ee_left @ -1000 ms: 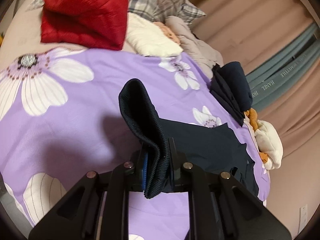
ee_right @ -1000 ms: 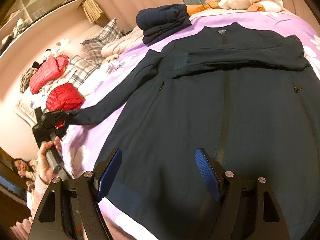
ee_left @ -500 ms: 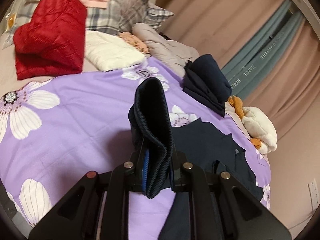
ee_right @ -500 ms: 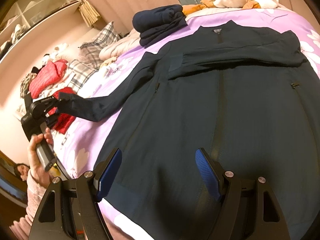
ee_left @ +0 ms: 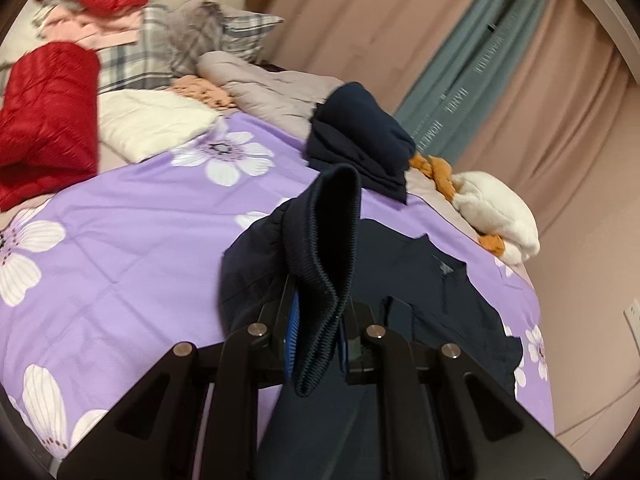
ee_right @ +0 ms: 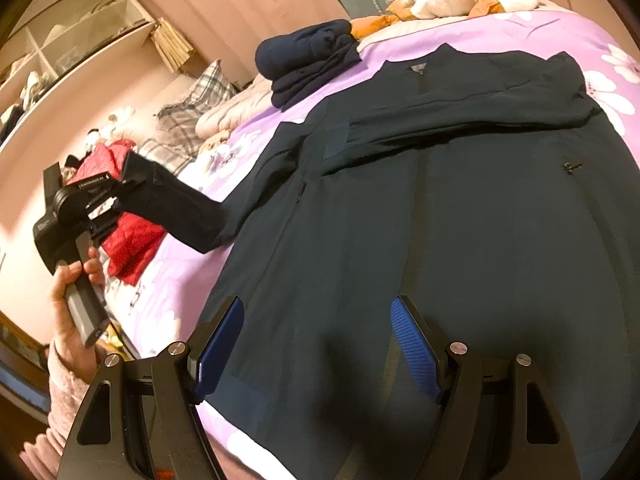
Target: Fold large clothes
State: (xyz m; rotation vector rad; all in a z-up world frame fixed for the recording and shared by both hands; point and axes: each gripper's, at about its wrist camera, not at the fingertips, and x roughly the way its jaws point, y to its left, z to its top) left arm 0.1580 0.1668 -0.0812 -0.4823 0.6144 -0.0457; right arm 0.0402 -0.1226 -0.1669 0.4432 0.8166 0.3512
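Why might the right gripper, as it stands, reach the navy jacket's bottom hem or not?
Probably yes: the right gripper is open just above the jacket's hem, nothing between them; the left gripper holds only the cuff.

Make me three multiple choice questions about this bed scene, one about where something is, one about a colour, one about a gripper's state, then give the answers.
1. Where does the folded dark navy garment pile sit?
A. on the shelf
B. on the bed beyond the spread jacket's collar end
C. on the floor

2. What colour is the flowered bedspread?
A. green
B. purple
C. yellow

3. How is the left hand-held gripper?
A. open over the pillow
B. shut on nothing
C. shut on the ribbed cuff of the navy jacket sleeve

Answers: 1 B, the right view shows it past the navy zip jacket. 2 B, purple with white flowers. 3 C, the cuff sits between its fingers.
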